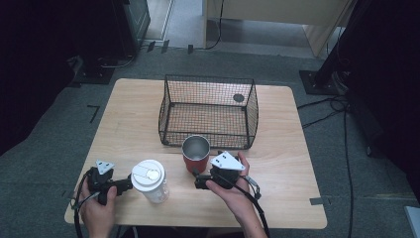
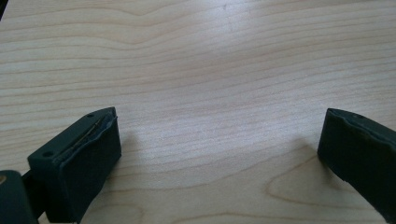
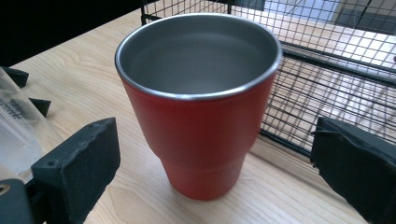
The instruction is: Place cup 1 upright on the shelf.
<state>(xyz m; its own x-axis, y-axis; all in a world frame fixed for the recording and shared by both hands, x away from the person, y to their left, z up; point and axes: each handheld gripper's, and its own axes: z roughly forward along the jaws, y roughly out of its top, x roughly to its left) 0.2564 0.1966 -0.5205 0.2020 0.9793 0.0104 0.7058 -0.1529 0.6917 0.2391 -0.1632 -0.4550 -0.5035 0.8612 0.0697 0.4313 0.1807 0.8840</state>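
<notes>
The red cup (image 3: 198,107) is standing on the table (image 1: 287,148) just in front of the empty wire basket (image 1: 208,111), and both grippers, left (image 2: 219,154) and right (image 3: 210,172), are spread wide, holding nothing yet.

table layout, near edge to far

the wire basket (image 1: 208,111) sits mid-table (image 1: 282,163); the steel cup (image 1: 195,153) stands upright just before its front wall. the lidded cup (image 1: 150,180) stands left of it, nearer the person, between the left gripper (image 1: 124,184) and right gripper (image 1: 198,181).
</notes>
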